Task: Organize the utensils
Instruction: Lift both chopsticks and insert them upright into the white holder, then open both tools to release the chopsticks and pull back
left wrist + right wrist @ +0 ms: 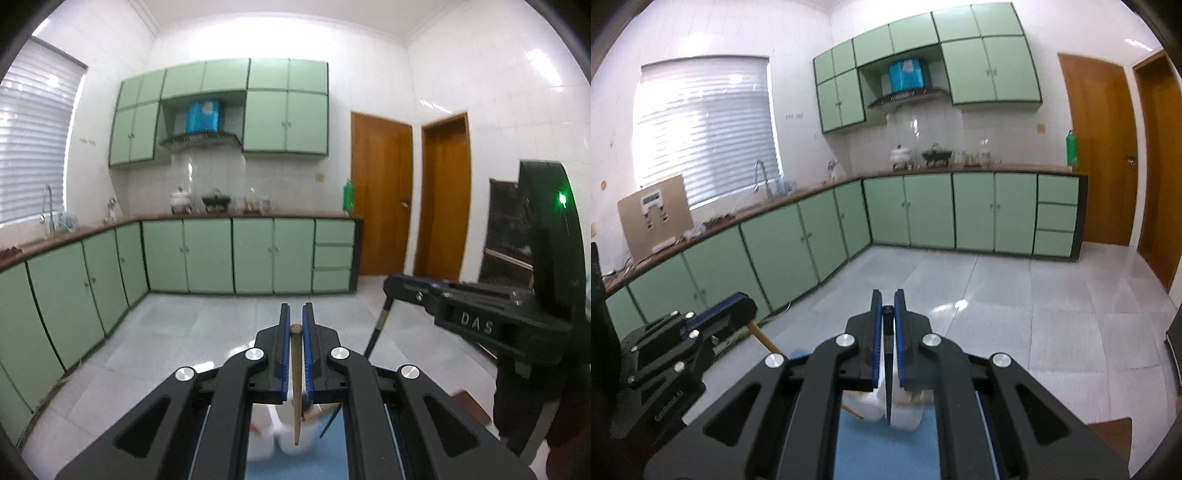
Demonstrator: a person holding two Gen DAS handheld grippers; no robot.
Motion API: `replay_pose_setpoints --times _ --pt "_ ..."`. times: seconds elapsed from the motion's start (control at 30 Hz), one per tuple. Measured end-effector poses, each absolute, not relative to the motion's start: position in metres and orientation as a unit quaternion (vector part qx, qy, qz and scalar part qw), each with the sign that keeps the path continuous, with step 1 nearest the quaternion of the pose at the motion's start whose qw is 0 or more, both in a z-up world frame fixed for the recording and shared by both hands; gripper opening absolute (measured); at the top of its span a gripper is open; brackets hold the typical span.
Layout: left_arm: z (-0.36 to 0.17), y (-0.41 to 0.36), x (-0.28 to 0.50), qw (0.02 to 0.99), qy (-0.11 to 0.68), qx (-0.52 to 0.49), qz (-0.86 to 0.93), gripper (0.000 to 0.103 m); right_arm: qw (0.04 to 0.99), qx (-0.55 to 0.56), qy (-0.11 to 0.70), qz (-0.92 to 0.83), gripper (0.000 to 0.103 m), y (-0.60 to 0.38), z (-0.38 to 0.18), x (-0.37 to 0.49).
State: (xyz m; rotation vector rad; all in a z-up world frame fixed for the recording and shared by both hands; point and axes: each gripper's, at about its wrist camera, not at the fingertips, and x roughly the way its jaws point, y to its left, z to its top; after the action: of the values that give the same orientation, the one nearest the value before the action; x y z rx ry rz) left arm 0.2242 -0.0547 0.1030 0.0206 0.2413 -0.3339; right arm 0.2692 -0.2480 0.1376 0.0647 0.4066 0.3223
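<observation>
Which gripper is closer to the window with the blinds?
Left. The left gripper is on the side of the room where the window is. The right gripper is beside it, further over toward the brown doors.

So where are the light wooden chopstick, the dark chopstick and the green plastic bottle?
Light wooden chopstick [296,387], left wrist view, mid-shaft between the pads.
Dark chopstick [887,384], right wrist view, tapering lower shaft.
Green plastic bottle [1071,147], right wrist view, body.

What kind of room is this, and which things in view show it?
Most likely a home kitchen: green cabinets run under a long countertop, a sink faucet stands by the window, and a range hood hangs over the cooking spot.
</observation>
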Motion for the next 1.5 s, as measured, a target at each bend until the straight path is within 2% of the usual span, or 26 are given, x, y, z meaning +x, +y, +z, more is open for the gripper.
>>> replay_pose_setpoints --times 0.1,0.27,0.63,0.7,0.8,0.87,0.93,1.0,1.1,1.33,1.5 --pt "0.108 -0.053 0.249 0.982 0.111 0.009 -0.152 0.006 0.970 0.027 0.191 0.148 0.006 -0.247 0.136 0.290" --pt "0.085 -0.046 0.293 0.984 0.127 0.011 -0.126 0.006 0.967 0.031 0.209 0.139 0.006 -0.244 0.106 0.326" --pt "0.017 -0.038 0.351 0.967 0.224 -0.012 -0.122 0.007 0.945 0.023 0.290 0.149 0.006 -0.226 0.027 0.358" --pt "0.013 -0.037 0.352 0.965 0.231 -0.012 -0.122 0.011 0.941 0.025 0.302 0.151 0.008 -0.224 0.018 0.358" --pt "0.014 -0.035 0.352 0.965 0.233 -0.010 -0.121 0.025 0.940 0.024 0.307 0.146 0.011 -0.223 0.014 0.353" --pt "0.018 -0.033 0.345 0.966 0.228 -0.010 -0.120 0.030 0.943 0.033 0.300 0.142 0.018 -0.227 0.016 0.346" --pt "0.023 -0.030 0.336 0.968 0.220 -0.011 -0.120 0.038 0.948 0.040 0.286 0.132 0.038 -0.233 0.021 0.333" --pt "0.030 -0.027 0.322 0.970 0.211 -0.012 -0.118 0.044 0.953 0.031 0.276 0.117 0.044 -0.239 0.024 0.321" --pt "0.036 -0.025 0.301 0.973 0.201 -0.007 -0.116 0.056 0.959 0.024 0.266 0.096 0.063 -0.251 0.025 0.295" --pt "0.029 -0.016 0.231 0.975 0.191 -0.014 -0.112 0.070 0.961 0.014 0.268 0.067 0.076 -0.277 -0.001 0.222" --pt "0.006 -0.014 0.191 0.970 0.214 -0.017 -0.111 0.075 0.954 0.032 0.291 0.071 0.086 -0.284 -0.028 0.172"
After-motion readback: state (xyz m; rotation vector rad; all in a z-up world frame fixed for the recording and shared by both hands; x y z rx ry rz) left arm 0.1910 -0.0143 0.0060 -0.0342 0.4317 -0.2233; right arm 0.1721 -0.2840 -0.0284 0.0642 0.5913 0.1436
